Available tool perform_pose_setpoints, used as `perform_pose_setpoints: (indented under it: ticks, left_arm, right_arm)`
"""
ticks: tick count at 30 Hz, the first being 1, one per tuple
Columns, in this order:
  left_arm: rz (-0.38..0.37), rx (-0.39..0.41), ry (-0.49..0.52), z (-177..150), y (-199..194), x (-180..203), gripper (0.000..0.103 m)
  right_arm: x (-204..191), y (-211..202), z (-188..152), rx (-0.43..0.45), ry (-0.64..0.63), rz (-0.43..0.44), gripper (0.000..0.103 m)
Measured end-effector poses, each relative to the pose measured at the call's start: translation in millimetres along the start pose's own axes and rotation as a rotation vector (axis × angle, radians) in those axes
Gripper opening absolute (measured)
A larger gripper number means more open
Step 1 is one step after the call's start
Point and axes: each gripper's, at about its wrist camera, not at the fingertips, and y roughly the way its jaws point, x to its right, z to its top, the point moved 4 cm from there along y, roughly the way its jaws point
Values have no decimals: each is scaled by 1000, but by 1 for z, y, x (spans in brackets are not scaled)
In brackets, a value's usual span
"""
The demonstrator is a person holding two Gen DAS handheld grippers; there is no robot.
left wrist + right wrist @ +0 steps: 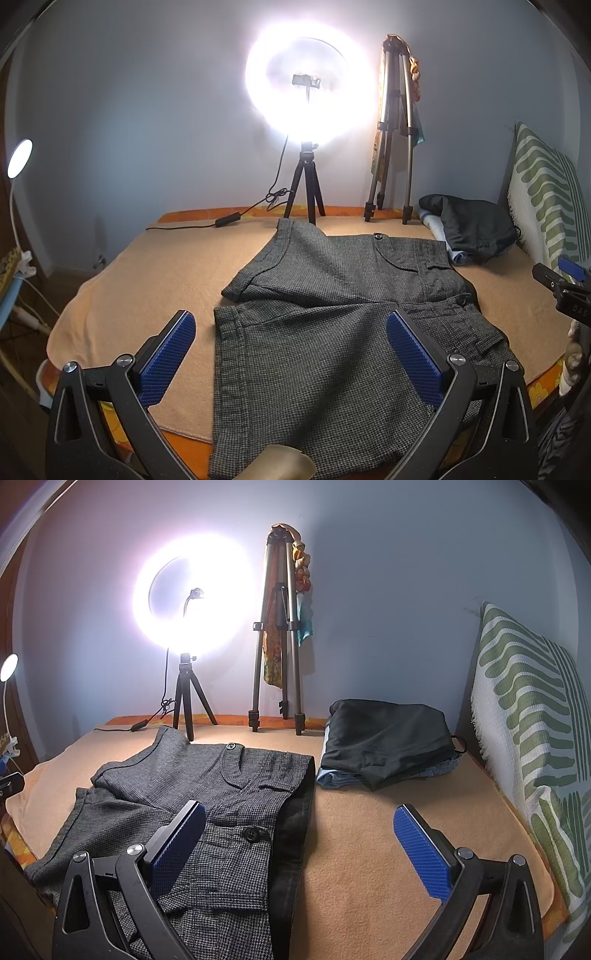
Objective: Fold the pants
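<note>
Grey checked short pants (325,317) lie spread flat on the peach blanket, legs pointing left, waistband with black buttons to the right. They also show in the right wrist view (207,797). My left gripper (291,325) is open and empty, hovering above the near leg. My right gripper (301,816) is open and empty, above the waistband end and the bare blanket beside it. The right gripper's tip shows at the right edge of the left wrist view (565,288).
A pile of folded dark and blue clothes (388,742) lies at the back right. A ring light on a small tripod (306,110) and a taller tripod (391,147) stand at the bed's far edge. A green patterned pillow (532,716) leans at the right. A cable (207,223) runs along the back.
</note>
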Motion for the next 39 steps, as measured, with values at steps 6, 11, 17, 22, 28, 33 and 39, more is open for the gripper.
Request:
perform_pose_setpoints:
  ticks: [6,11,17,22,28,33,39]
  left_arm:
    - [0,0,-2,0,1,0,103]
    - [-1,-2,-2,0,1,0,103]
    - [2,2,-3,0,0,0,103]
    - [1,1,-2,-1,0,0,103]
    - [-3,0,-1,-2,0,1,103]
    - [4,3,-2,-2,-1,1,103]
    - [0,9,10,-4,-2,-2,103]
  right_arm:
    - [0,0,0,1,0,1,103]
    - [-1,0,0,-2,-3,4,103]
    - [-1,-1,-1,-1,-3,4,103]
    - [-1,-1,0,-1,-4,4,103]
    - [-3,-2,-1,0,-7,3,103]
    - [-3,-2,-1,0,-8,5,103]
    - [-4,-4,-2,10,-29,13,102]
